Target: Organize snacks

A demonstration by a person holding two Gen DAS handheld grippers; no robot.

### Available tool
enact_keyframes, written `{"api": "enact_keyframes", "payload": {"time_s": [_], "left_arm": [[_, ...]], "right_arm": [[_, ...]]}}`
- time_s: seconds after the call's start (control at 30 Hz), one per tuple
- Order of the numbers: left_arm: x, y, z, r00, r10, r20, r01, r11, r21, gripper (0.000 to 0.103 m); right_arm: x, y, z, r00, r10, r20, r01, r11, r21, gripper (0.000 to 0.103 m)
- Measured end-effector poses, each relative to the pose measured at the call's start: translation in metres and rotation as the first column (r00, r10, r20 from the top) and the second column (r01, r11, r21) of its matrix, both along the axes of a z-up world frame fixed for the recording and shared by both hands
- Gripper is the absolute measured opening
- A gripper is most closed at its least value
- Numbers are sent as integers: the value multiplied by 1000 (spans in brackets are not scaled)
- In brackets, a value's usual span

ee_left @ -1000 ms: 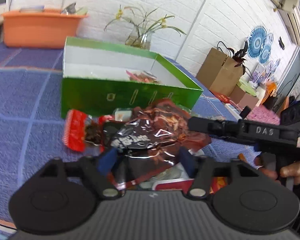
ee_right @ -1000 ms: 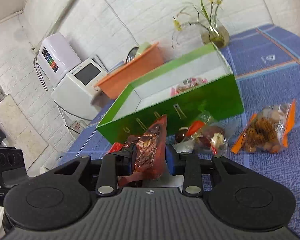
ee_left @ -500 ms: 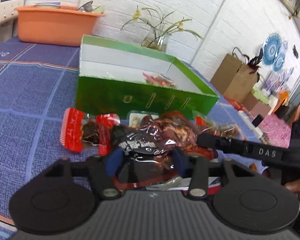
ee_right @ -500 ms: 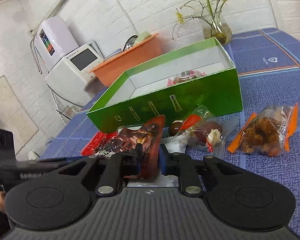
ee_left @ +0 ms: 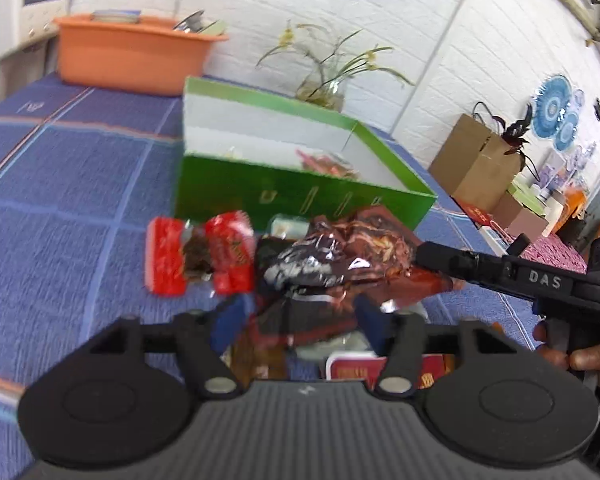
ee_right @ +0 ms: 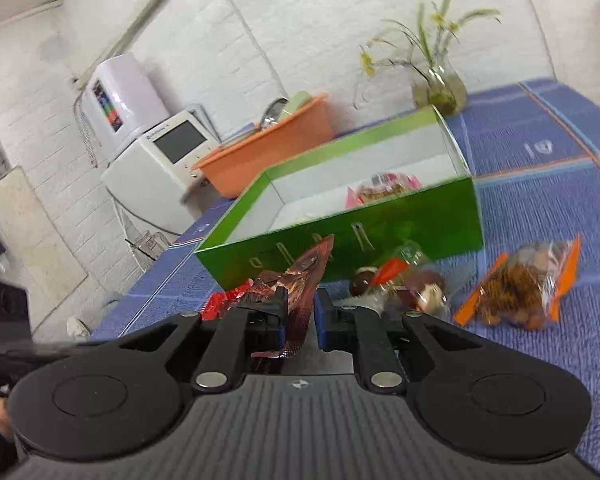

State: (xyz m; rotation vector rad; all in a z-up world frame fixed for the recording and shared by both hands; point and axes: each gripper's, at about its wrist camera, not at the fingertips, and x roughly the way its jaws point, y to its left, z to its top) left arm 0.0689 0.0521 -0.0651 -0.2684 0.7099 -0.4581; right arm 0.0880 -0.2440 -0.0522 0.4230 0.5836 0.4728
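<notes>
The right gripper [ee_right: 301,316] is clamped on the near edge of a brown foil snack packet [ee_right: 300,280], held above the blue tablecloth [ee_right: 540,360]. The left gripper [ee_left: 296,320] stands spread, its blue pads [ee_left: 230,320] either side of the same packet [ee_left: 340,256] without pinching it. Just left lies a red wrapped snack [ee_left: 200,256]. Farther right rest a clear bag of sweets [ee_right: 396,284] and an orange-edged bag [ee_right: 516,288]. Beyond stands the green box [ee_right: 380,236], a pink packet [ee_right: 384,190] inside.
</notes>
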Motion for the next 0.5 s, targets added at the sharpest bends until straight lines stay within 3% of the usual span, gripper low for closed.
{"api": "enact_keyframes", "payload": {"time_s": [0.1, 0.27, 0.4, 0.5], "left_arm": [[-10, 4, -2, 999, -6, -33, 5, 999, -38, 62], [-9, 4, -4, 991, 27, -131, -51, 982, -184, 65], [-6, 6, -9, 967, -10, -256, -84, 932, -353, 66], [-1, 5, -20, 932, -9, -362, -149, 902, -405, 68]], "right_arm": [[1, -3, -6, 999, -11, -40, 13, 999, 41, 25], [-1, -8, -9, 995, -25, -92, 35, 993, 110, 25], [-1, -13, -12, 989, -39, -139, 58, 989, 134, 25], [-2, -14, -13, 989, -41, -143, 61, 988, 139, 25]]}}
